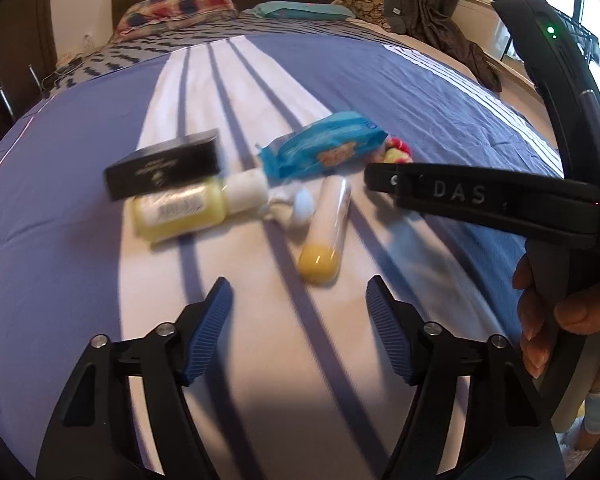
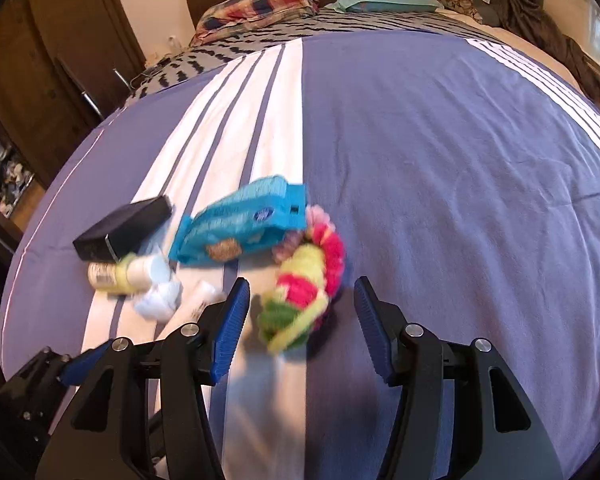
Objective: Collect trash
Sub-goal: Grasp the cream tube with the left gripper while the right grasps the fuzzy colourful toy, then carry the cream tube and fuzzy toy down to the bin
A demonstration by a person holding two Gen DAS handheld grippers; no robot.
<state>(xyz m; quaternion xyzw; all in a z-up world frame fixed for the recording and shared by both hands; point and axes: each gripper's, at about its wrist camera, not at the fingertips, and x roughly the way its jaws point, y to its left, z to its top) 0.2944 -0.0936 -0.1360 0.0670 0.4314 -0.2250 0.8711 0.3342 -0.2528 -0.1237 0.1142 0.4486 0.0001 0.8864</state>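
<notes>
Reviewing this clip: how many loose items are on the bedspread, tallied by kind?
Black box: 1
Yellow bottle: 1
Blue snack packet: 1
Clear tube with yellow end: 1
Crumpled white tissue: 1
Pink, yellow and green fluffy fabric bundle: 1
Total: 6, all clustered on the bedspread.

R tongs (image 2: 300,300) spread wide over fuzzy pink/green garland (image 2: 308,280); blue wrapper (image 2: 240,224) just behind on bedspread (image 2: 440,160).
</notes>
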